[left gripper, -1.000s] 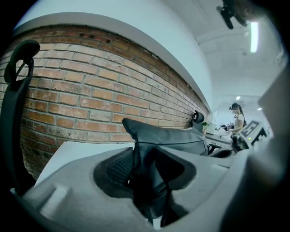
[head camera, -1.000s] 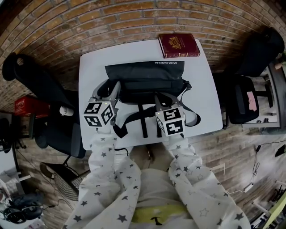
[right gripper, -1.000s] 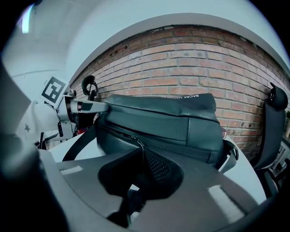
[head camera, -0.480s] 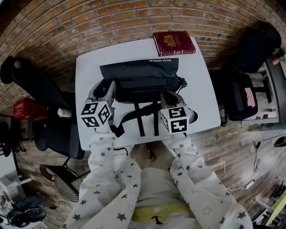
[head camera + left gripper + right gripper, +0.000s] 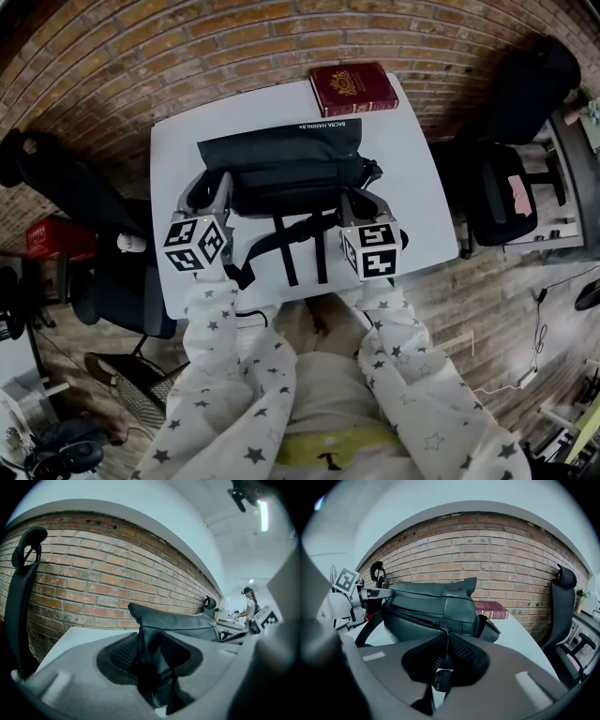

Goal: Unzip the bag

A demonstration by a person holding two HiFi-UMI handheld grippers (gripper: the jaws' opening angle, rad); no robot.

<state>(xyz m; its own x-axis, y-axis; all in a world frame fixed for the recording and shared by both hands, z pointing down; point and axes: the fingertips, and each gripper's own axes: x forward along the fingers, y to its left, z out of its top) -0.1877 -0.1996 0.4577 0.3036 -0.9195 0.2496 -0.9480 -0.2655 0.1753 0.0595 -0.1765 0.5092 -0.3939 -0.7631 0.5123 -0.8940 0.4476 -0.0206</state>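
Observation:
A black bag [image 5: 281, 167] lies across the white table [image 5: 412, 187], its straps [image 5: 286, 253] trailing toward the front edge. My left gripper [image 5: 208, 189] is shut on the bag's left end; in the left gripper view the dark fabric [image 5: 154, 639] is pinched between the pads of this gripper [image 5: 152, 672]. My right gripper [image 5: 361, 202] sits near the bag's right end. In the right gripper view it [image 5: 440, 670] is shut on the zipper pull [image 5: 440, 679], whose cord runs up to the slider [image 5: 442, 629] on the bag [image 5: 431, 604].
A dark red book [image 5: 352, 87] lies at the table's back edge, just behind the bag. Black office chairs stand left [image 5: 56, 178] and right [image 5: 506, 202] of the table. A brick wall [image 5: 487, 555] runs behind. A person [image 5: 251, 604] stands far off.
My right gripper has slid rightward along the bag with the zipper pull in its jaws. The left gripper has kept its hold on the bag's left end.

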